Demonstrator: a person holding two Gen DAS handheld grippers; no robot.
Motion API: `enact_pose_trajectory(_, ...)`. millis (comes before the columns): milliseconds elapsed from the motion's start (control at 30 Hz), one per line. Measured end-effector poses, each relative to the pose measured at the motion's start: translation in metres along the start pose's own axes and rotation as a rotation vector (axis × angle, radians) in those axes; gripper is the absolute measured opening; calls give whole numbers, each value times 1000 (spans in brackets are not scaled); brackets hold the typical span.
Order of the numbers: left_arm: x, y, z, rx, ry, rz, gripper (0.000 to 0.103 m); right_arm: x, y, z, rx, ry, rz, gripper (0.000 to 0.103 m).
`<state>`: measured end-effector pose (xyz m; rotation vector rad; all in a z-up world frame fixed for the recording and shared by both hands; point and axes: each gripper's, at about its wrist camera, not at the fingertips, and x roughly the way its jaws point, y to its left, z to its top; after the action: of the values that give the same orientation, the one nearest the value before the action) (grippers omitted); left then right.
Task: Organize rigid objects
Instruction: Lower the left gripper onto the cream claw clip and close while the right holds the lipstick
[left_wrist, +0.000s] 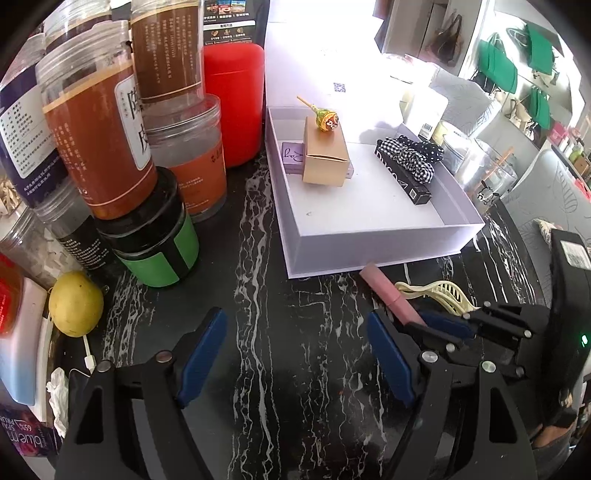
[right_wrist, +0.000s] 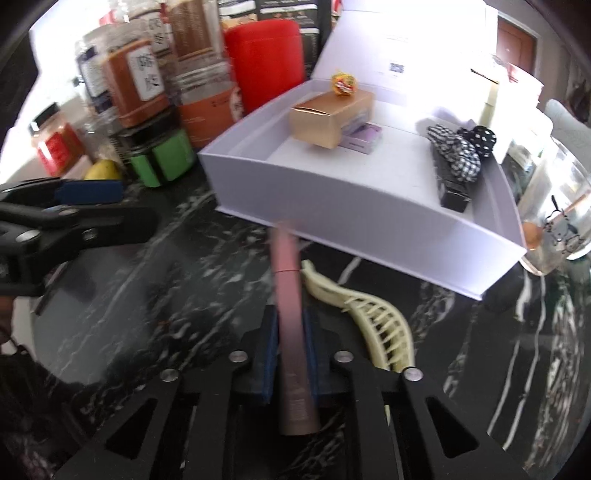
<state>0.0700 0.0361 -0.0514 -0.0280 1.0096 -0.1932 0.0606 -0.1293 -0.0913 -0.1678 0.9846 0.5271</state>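
My right gripper (right_wrist: 290, 328) is shut on a pink tube (right_wrist: 288, 295), which points toward the near wall of the open white box (right_wrist: 369, 225); the tube also shows in the left wrist view (left_wrist: 388, 295). A cream hair claw (right_wrist: 369, 314) lies on the black marble table just right of the tube. In the box are a gold carton (left_wrist: 325, 155) with a lollipop (left_wrist: 325, 118) on top, a purple card box (left_wrist: 291, 155), a long black box (left_wrist: 406, 177) and checked scrunchies (left_wrist: 413, 155). My left gripper (left_wrist: 299, 354) is open and empty over the table.
Stacked jars (left_wrist: 110, 147), a green-labelled black jar (left_wrist: 155, 240) and a red canister (left_wrist: 232, 103) stand left of the box. A lemon (left_wrist: 75, 302) lies at the left. A glass jar (right_wrist: 554, 206) stands right of the box.
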Motion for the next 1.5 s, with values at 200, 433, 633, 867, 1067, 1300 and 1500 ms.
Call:
enact_pose_trajectory(200, 1, -10, 2, 18, 5, -21, 78, -34, -4, -14, 59, -70, 18, 13)
enact_pose_trajectory(433, 7, -42, 8, 70, 10, -120, 78, -85, -33, -44, 167, -131, -73, 13)
enact_pose_trajectory(633, 14, -85, 9, 148, 28, -196, 78, -93, -64, -70, 282, -120, -146, 13)
enact_pose_trajectory(867, 28, -121, 15, 219, 48, -239, 78, -94, -89, -94, 351, -119, -149, 13)
enact_pose_trajectory(1067, 52, -139, 20, 299, 124, -250, 78, -96, -99, -98, 377, -128, -148, 13)
enact_pose_trajectory(1300, 63, -150, 19, 387, 161, -219, 78, -93, -106, -101, 403, -121, -132, 13)
enact_pose_trajectory(1500, 63, -160, 14, 508, 180, -224, 78, -91, -110, -99, 413, -116, -119, 13)
